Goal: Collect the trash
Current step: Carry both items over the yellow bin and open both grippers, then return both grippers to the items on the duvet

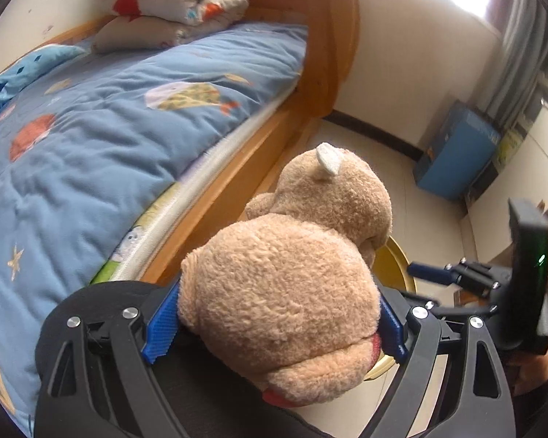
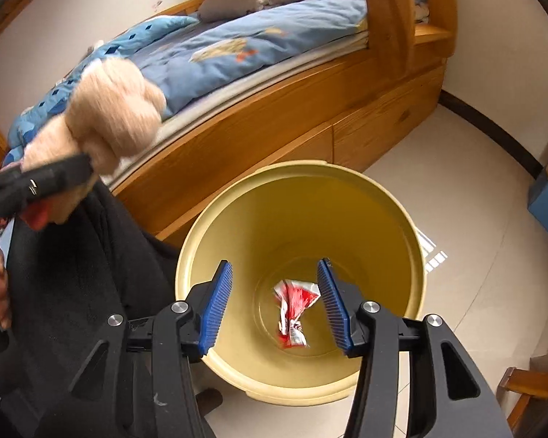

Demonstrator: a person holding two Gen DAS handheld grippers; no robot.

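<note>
Left gripper (image 1: pixel 274 325) clamps one tan teddy bear (image 1: pixel 292 284) between its blue pads, held beside the wooden bed (image 2: pixel 310 116) — the bear blocks most of the left wrist view of the yellow bin (image 2: pixel 299 255). Right gripper (image 2: pixel 276 306) hangs spread and empty over the bin mouth. One crumpled red-and-white wrapper (image 2: pixel 294 308) lies on the bin floor; its print is unreadable. Blue box (image 1: pixel 456 153) stands by the wall — lettering too blurred to read.
</note>
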